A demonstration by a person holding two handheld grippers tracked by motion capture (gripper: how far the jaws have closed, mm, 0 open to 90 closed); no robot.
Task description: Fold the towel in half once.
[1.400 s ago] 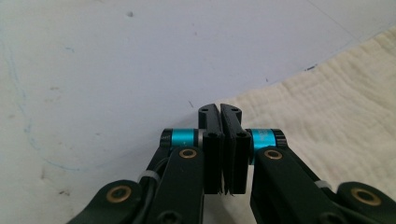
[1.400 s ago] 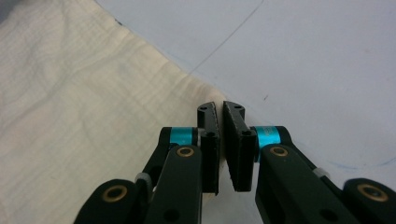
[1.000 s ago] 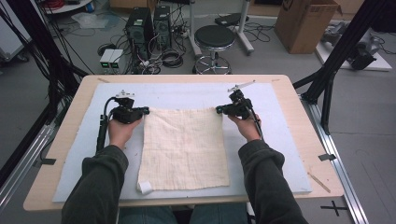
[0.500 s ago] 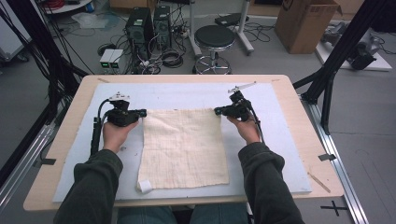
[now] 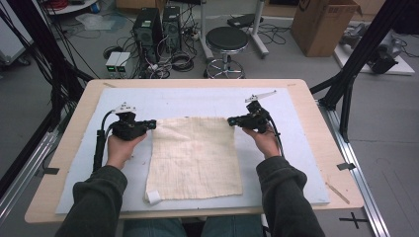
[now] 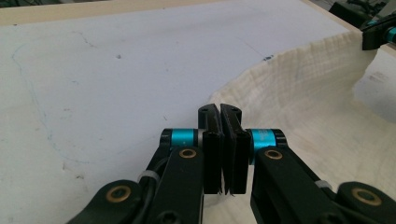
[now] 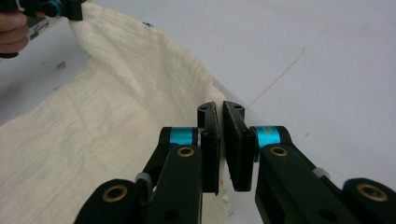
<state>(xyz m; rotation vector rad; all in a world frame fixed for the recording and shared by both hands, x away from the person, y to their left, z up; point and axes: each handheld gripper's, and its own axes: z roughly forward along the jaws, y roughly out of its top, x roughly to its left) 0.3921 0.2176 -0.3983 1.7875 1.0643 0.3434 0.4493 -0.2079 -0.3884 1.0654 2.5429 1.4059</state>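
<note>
White mat [image 5: 291, 163] flanks cloth [image 5: 195, 158], claws pinching far corners.

Open mat on every side of the cloth — little stands in the way.

The pale mat [image 5: 197, 101] beyond the cream cloth [image 5: 195, 158] lies bare up to the table's [image 5: 316, 106] far edge. Bare strips run down both sides of the cloth too — there only the person's own forearms cross. A small white tag [image 5: 153, 197] sits at the cloth's near left corner.

Right gripper [image 7: 220, 140] pinching cream cloth [image 7: 116, 116] corner
</note>
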